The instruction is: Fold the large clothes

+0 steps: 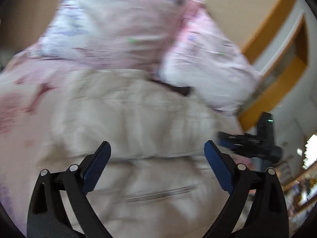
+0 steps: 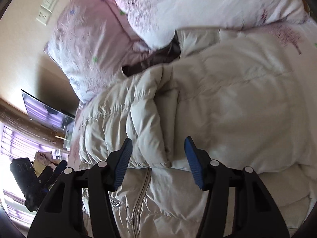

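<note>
A large cream puffer jacket (image 2: 227, 103) lies spread on the bed, partly folded over itself, with its zipper (image 2: 138, 200) near my right gripper. In the blurred left wrist view the jacket (image 1: 138, 119) fills the middle. My left gripper (image 1: 157, 148) is open and empty just above the jacket. My right gripper (image 2: 158, 144) is open and empty over a folded edge of the jacket. The right gripper also shows at the right of the left wrist view (image 1: 247, 140).
Pink floral pillows (image 2: 87, 45) and bedding (image 2: 208, 2) lie beyond the jacket, also in the left wrist view (image 1: 122, 31). A wall with a switch plate (image 2: 46, 8) and a dark screen (image 2: 45, 113) stand at left. An orange door frame (image 1: 277, 63) is at right.
</note>
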Tool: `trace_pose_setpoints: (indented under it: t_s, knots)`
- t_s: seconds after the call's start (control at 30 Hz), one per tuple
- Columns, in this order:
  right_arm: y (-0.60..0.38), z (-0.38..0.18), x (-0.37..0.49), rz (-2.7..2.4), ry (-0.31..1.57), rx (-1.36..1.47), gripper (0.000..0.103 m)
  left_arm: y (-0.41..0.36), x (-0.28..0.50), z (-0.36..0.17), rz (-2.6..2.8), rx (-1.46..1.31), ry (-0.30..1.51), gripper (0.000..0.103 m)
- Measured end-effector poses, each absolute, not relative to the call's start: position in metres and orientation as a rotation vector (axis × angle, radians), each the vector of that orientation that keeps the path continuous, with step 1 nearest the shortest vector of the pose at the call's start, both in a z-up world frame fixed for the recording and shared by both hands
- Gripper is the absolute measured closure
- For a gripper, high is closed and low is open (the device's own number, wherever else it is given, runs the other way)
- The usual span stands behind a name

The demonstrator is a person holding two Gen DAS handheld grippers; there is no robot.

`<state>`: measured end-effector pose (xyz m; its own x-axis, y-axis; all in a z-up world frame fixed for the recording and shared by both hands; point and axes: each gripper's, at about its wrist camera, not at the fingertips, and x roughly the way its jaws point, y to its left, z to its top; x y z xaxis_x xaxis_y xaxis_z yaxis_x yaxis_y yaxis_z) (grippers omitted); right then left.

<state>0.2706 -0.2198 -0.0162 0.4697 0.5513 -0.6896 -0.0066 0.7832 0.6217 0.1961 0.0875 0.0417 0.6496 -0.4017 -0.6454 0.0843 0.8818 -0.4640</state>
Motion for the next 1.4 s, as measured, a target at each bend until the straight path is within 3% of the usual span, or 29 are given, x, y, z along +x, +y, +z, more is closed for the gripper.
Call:
trace_pose_setpoints:
  t_s: [0.07,0.1,0.2,0.37,0.53,0.7,1.03,1.23,1.33,1.4]
  knots:
    - [-0.213,-0.023,0.275,0.367,1.064,0.602,0.056,0.117,0.186,0.034,-0.197,-0.423,0.843,0.005]
    - [-0.209,-0.026,0.277,0.373,1.078,0.603,0.070,0.129,0.183,0.032,-0.165,-0.427,0.848,0.005]
    - [-0.203,-0.022,0.275,0.372,1.044,0.587,0.091,0.162,0.172,0.025,-0.061,-0.426,0.864,0.002]
    - [-0.221,0.009,0.255,0.329,0.865,0.593,0.094,0.199,0.146,0.018,0.024,-0.415,0.851,0.002]
    - [-0.226,-0.014,0.256,0.262,0.956,0.594,0.094,0.218,0.125,0.009,0.000,-0.465,0.771,0.002]
    - [-0.229,-0.028,0.257,0.220,1.005,0.587,0.094,0.208,0.131,-0.003,-0.040,-0.408,0.878,0.002]
    - [-0.228,-0.048,0.268,0.202,1.087,0.613,0.093,0.197,0.125,-0.013,-0.048,-0.352,0.880,0.002]
    - [-0.235,-0.048,0.266,0.226,1.111,0.644,0.085,0.203,0.121,-0.019,-0.096,-0.371,0.900,0.002]
    - [-0.246,-0.027,0.245,0.238,1.062,0.609,0.066,0.204,0.113,-0.024,-0.147,-0.396,0.919,0.002]
    - [-0.265,-0.012,0.221,0.252,0.999,0.610,0.041,0.206,0.107,-0.026,-0.187,-0.421,0.914,0.002]
